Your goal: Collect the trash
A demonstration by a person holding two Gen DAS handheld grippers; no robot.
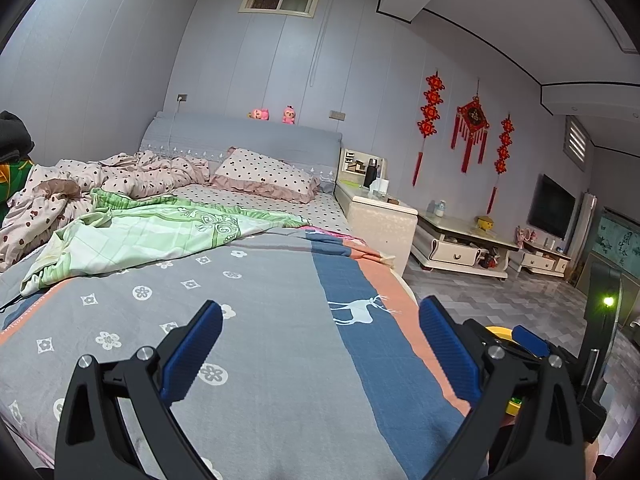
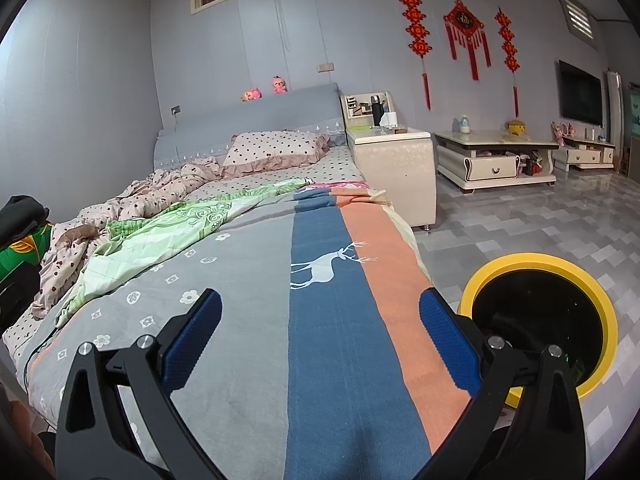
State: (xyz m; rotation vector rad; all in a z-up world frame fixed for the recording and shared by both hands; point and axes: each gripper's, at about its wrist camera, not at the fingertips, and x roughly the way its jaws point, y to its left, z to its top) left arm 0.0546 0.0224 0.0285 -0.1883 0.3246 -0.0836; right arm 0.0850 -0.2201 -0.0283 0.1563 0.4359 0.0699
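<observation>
both hand-held grippers (image 1: pixel 320 312) (image 2: pixel 320 308) agape above bed (image 2: pixel 248 280)

Home bedroom, unmade bed (image 1: pixel 248 280) with pillow (image 1: pixel 264 176), nightstand (image 2: pixel 394 168), wall television (image 2: pixel 580 94), red knot decorations (image 2: pixel 464 28)

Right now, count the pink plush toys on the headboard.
2: both sit atop the grey headboard, one pink toy lying left, the other pink toy upright beside it.

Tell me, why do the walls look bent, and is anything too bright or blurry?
Left wrist view: fisheye lens bows the walls and ceiling trim, dark corners, a small green light flares. Right wrist view: same bending, the floor shines with soft glare, the yellow-rimmed bin stays sharp.
</observation>
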